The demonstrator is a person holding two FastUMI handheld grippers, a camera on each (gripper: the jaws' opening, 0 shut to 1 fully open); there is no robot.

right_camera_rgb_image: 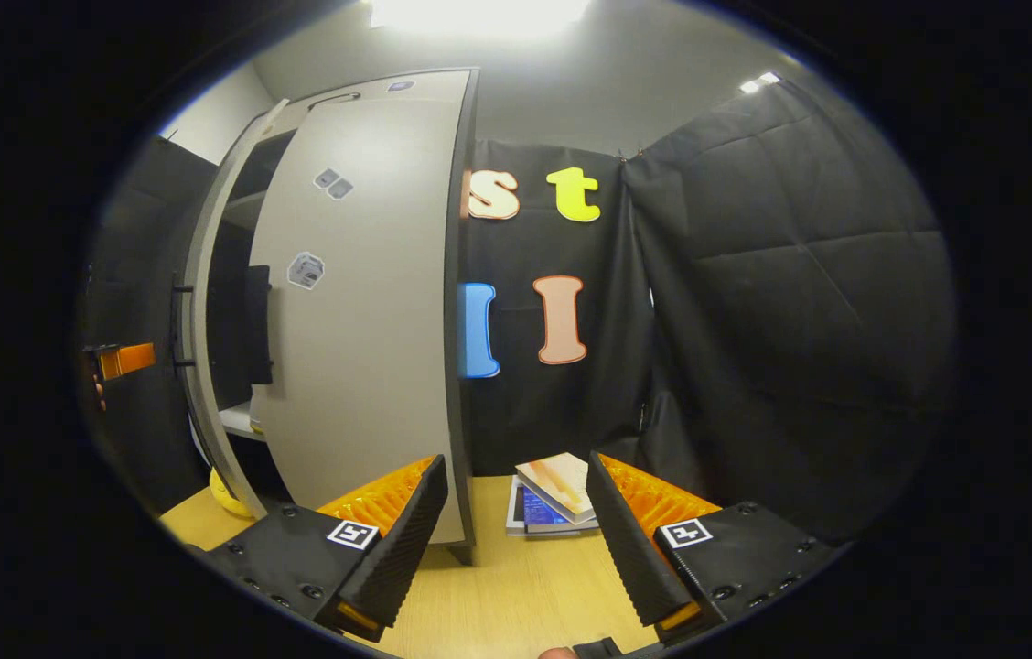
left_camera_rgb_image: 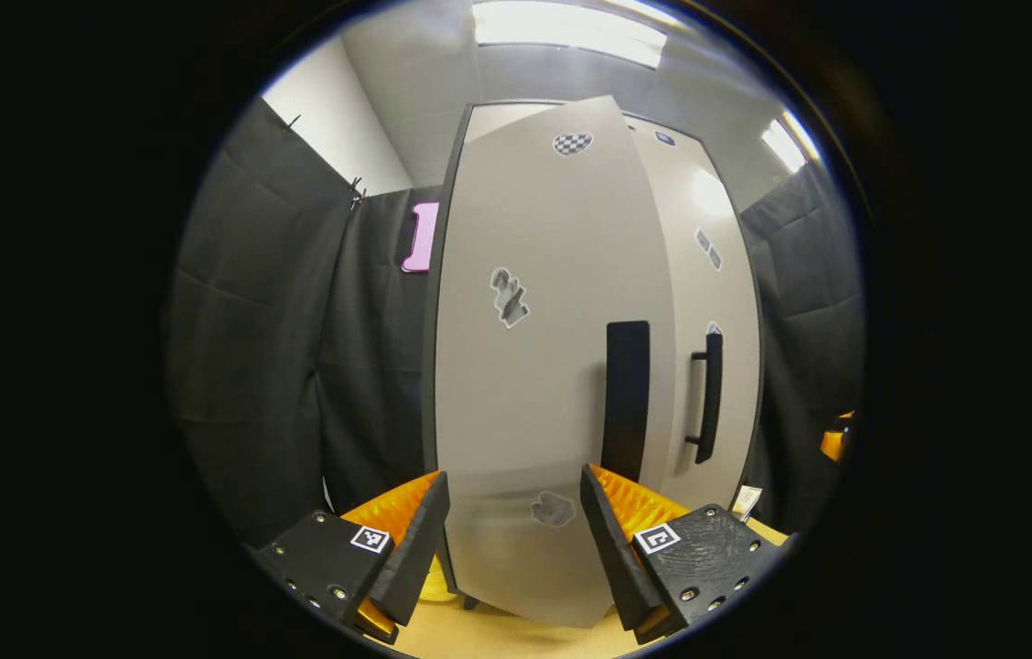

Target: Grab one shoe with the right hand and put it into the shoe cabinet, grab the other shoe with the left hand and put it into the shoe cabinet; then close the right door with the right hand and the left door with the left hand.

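Judging from the frames, reached the closing stage: right door lay flush with the shoe cabinet, left door hung slightly ajar, a dark gap beside its handle. Glimpsed something yellow low behind the left door's edge, perhaps a shoe; could not tell. Held the left gripper wide open and empty just before that door. Kept the right gripper likewise spread, empty, beside the cabinet above the table.

We see black quilted cloth walls, a pale wooden floor, and bright ceiling light panels.
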